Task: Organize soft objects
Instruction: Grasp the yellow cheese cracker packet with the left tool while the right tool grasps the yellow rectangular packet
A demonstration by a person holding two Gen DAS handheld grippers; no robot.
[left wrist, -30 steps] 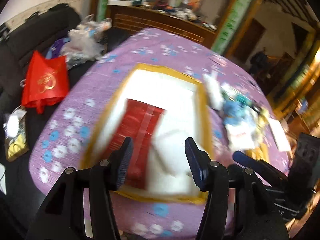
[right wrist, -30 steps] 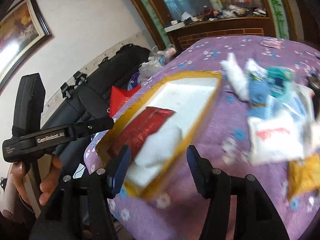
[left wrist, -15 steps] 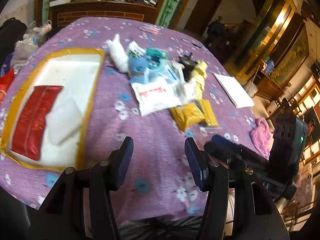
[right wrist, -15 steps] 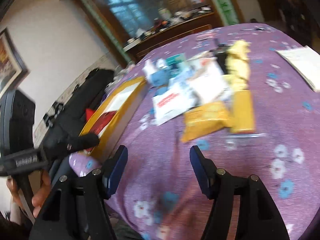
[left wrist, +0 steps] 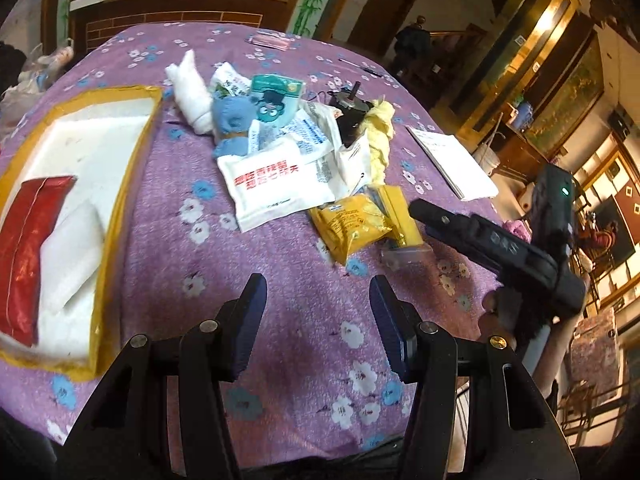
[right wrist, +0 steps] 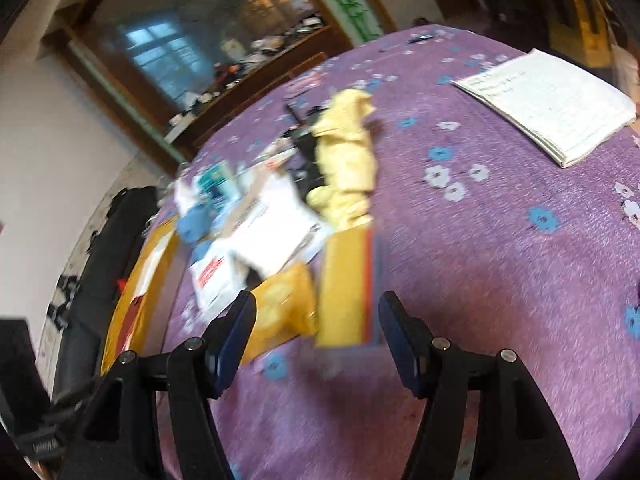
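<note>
Right wrist view — right tool (right wrist: 316, 332) wide open, empty, yellow packet (right wrist: 347, 280) just ahead between its fingers.

White packet (left wrist: 271, 184): two rows of red Chinese characters, too soft to read. Teal packet (left wrist: 276, 100): cartoon face, lettering illegible. Open booklet (right wrist: 548, 100): printed lines, unreadable. No other legible text.

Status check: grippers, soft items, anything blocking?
Left gripper open, empty. Right gripper open, facing yellow packs. Tray holds red pouch. Nothing blocking.

soft packs (left wrist: 276, 184) piled mid-table; red pouch (left wrist: 24, 248) & white pad (left wrist: 70, 252) in tray (left wrist: 128, 184).
</note>
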